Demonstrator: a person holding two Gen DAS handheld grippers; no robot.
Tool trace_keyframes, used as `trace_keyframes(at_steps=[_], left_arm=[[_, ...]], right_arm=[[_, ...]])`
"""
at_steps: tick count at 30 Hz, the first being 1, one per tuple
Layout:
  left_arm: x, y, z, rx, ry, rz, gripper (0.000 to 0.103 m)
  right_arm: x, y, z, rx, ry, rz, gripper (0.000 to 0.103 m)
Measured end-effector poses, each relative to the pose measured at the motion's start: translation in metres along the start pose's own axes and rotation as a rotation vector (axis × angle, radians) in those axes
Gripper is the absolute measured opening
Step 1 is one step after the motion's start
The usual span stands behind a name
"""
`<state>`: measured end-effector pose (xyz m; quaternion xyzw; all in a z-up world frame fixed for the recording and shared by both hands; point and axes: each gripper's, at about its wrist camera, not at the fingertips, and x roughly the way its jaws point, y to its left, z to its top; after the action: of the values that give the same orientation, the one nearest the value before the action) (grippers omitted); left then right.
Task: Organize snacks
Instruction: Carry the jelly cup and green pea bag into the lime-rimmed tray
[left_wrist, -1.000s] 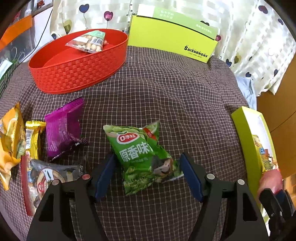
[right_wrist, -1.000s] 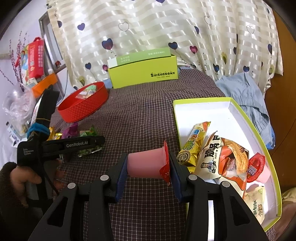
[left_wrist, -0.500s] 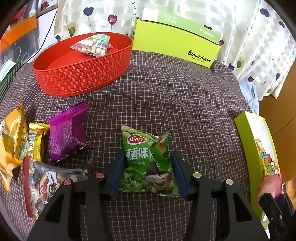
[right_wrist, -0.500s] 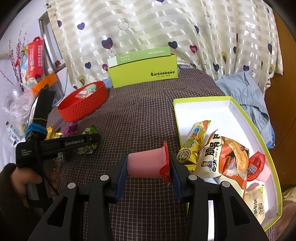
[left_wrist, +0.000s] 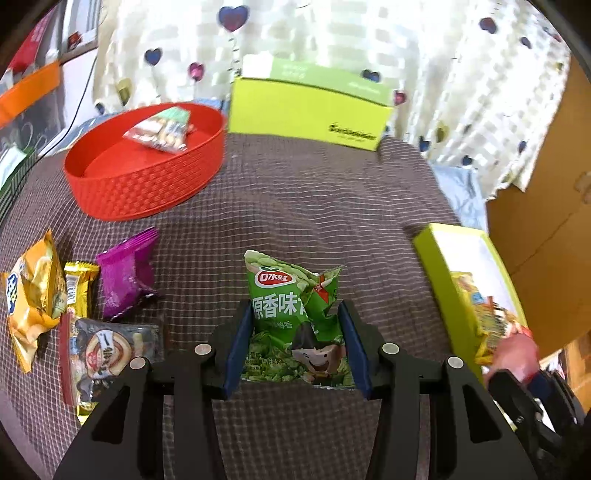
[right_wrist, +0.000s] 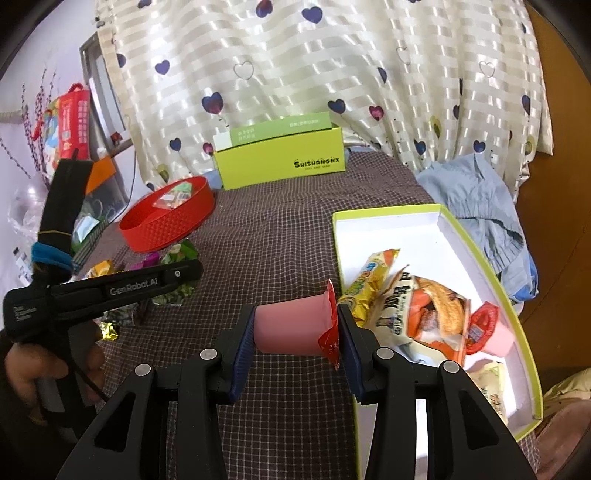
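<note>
A: What did the left gripper have?

B: Its blue pads were squeezed onto a crinkled green foil snack bag, above the brown checked tablecloth.

A: And the right gripper?

B: It was clamped on a pink plastic jelly cup with a red foil lid, held sideways just beside the open lime-green cardboard box, which had other snacks inside.

A: Anything else?

B: A round red woven-plastic basket stood further back, holding one clear packet.
</note>
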<state>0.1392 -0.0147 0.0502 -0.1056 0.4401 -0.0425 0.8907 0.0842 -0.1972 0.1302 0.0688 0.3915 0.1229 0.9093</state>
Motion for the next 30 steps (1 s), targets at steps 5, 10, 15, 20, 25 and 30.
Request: trace_keyframes(at_steps=[5, 10, 15, 20, 25, 30], left_arm=[[-0.014, -0.023, -0.001, 0.046, -0.016, -0.037, 0.048], [-0.021, -0.043, -0.005, 0.086, -0.022, -0.068, 0.048], [-0.024, -0.064, -0.008, 0.121, -0.021, -0.095, 0.048], [-0.025, -0.084, -0.009, 0.158, -0.020, -0.124, 0.048], [-0.024, -0.102, -0.011, 0.187, -0.012, -0.152, 0.048], [-0.018, -0.123, -0.012, 0.218, 0.001, -0.178, 0.048]], right_arm=[[-0.011, -0.007, -0.002, 0.008, -0.015, -0.016, 0.041], [-0.022, -0.020, -0.005, 0.027, -0.028, -0.036, 0.041], [-0.033, -0.033, -0.008, 0.045, -0.040, -0.059, 0.041], [-0.043, -0.048, -0.013, 0.066, -0.047, -0.082, 0.041], [-0.050, -0.064, -0.018, 0.089, -0.048, -0.108, 0.041], [-0.055, -0.078, -0.023, 0.109, -0.045, -0.132, 0.041]])
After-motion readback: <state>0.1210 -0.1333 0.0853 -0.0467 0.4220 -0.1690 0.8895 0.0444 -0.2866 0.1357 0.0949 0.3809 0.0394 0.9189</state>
